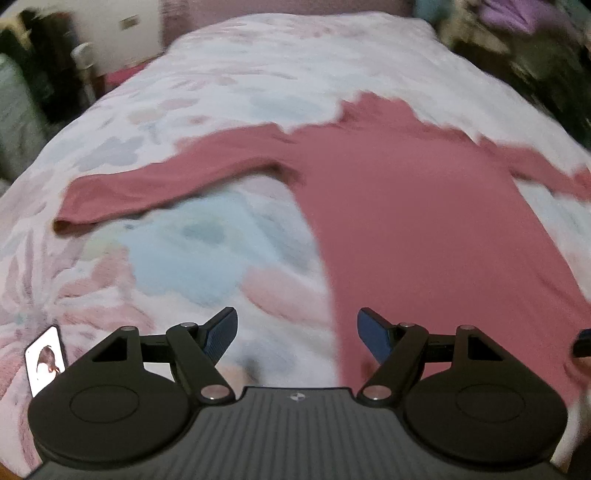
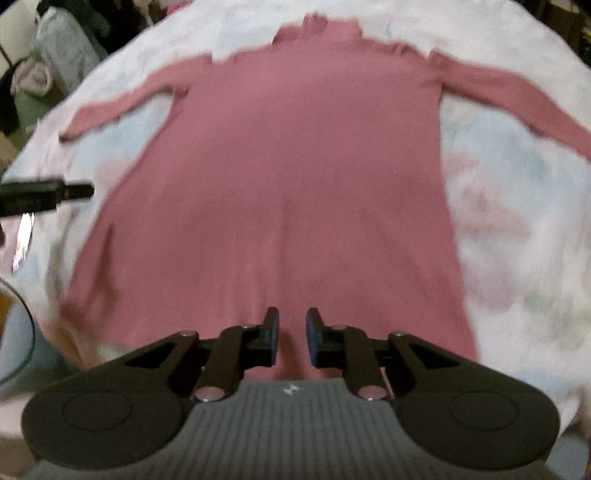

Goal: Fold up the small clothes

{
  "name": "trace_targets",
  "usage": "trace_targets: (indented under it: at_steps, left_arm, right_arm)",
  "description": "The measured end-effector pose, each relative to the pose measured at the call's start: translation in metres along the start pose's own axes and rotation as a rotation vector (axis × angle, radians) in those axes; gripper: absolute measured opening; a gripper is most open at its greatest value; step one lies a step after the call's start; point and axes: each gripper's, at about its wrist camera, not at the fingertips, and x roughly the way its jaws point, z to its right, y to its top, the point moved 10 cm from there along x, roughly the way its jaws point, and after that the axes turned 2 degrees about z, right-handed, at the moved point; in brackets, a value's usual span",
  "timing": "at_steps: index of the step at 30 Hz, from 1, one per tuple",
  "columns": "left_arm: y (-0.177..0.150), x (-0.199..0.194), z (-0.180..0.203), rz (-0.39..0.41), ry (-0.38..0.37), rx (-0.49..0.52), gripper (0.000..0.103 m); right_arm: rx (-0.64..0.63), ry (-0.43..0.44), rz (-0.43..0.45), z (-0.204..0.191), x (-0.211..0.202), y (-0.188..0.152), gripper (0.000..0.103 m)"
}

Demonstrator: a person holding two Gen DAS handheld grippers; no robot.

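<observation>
A pink long-sleeved top lies flat on the bed, collar at the far end, both sleeves spread out to the sides. It also shows in the left wrist view, with its left sleeve stretched out. My left gripper is wide open and empty, above the top's near left edge. My right gripper is open with a narrow gap and empty, above the middle of the hem. The left gripper's tip shows at the left of the right wrist view.
The bed has a white cover with pale blue and pink flowers. A phone lies on it near the left. Clutter and clothes stand beside the bed on the left, more at the far right.
</observation>
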Motion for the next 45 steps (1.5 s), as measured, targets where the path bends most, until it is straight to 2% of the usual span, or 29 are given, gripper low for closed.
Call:
trace_targets:
  at_steps: [3,8,11,13,16,19,22,23,25,26,27,30,31,32,34,38,45]
  left_arm:
    - [0.023,0.01,-0.037,0.035,0.018,-0.099,0.087]
    - [0.058,0.027,-0.113,0.079,0.095,-0.206,0.087]
    - [0.077,0.039,-0.169,0.113,0.166,-0.255,0.089]
    - [0.087,0.05,-0.213,0.123,0.243,-0.295,0.091]
    - [0.096,0.069,-0.278,0.14,0.304,-0.363,0.093]
    - [0.09,0.098,-0.33,0.101,0.297,-0.483,0.093]
    - [0.076,0.121,-0.357,0.077,0.256,-0.615,0.091]
    - [0.073,0.128,-0.358,0.077,0.217,-0.64,0.089]
    - [0.068,0.137,-0.356,0.075,0.171,-0.672,0.072]
    - [0.066,0.14,-0.354,0.074,0.155,-0.687,0.056]
    - [0.064,0.141,-0.353,0.074,0.158,-0.701,0.041]
    - [0.068,0.133,-0.353,0.113,0.155,-0.715,0.015]
    - [0.073,0.126,-0.35,0.127,0.155,-0.712,0.013]
    - [0.079,0.119,-0.345,0.143,0.144,-0.704,0.006]
    - [0.099,0.1,-0.329,0.179,0.074,-0.689,0.006]
    - [0.152,0.055,-0.274,0.227,0.073,-0.53,0.006]
    - [0.258,-0.004,-0.146,0.279,0.075,-0.284,0.006]
  right_arm:
    - [-0.003,-0.037,0.059,0.004,-0.002,0.042,0.031]
    - [0.014,-0.127,0.129,0.023,0.017,0.112,0.066]
    - [0.048,-0.162,0.162,0.036,0.033,0.148,0.069]
    - [0.081,-0.166,0.157,0.042,0.044,0.163,0.069]
    - [0.082,-0.141,0.152,0.035,0.06,0.172,0.071]
    - [0.063,-0.135,0.127,0.027,0.075,0.173,0.071]
    - [0.074,-0.132,0.098,0.022,0.085,0.165,0.071]
    - [0.071,-0.127,0.088,0.019,0.088,0.16,0.071]
    - [0.052,-0.134,0.068,0.014,0.094,0.154,0.071]
    - [0.04,-0.141,0.061,0.012,0.096,0.15,0.071]
    - [0.03,-0.148,0.056,0.01,0.098,0.148,0.071]
    - [0.028,-0.161,0.048,0.013,0.098,0.145,0.071]
    - [0.034,-0.163,0.05,0.015,0.097,0.146,0.071]
    - [0.04,-0.166,0.055,0.019,0.095,0.147,0.071]
    - [0.058,-0.177,0.067,0.029,0.09,0.151,0.071]
    - [0.111,-0.175,0.109,0.052,0.078,0.167,0.07]
    - [0.15,-0.113,0.206,0.076,0.048,0.19,0.07]
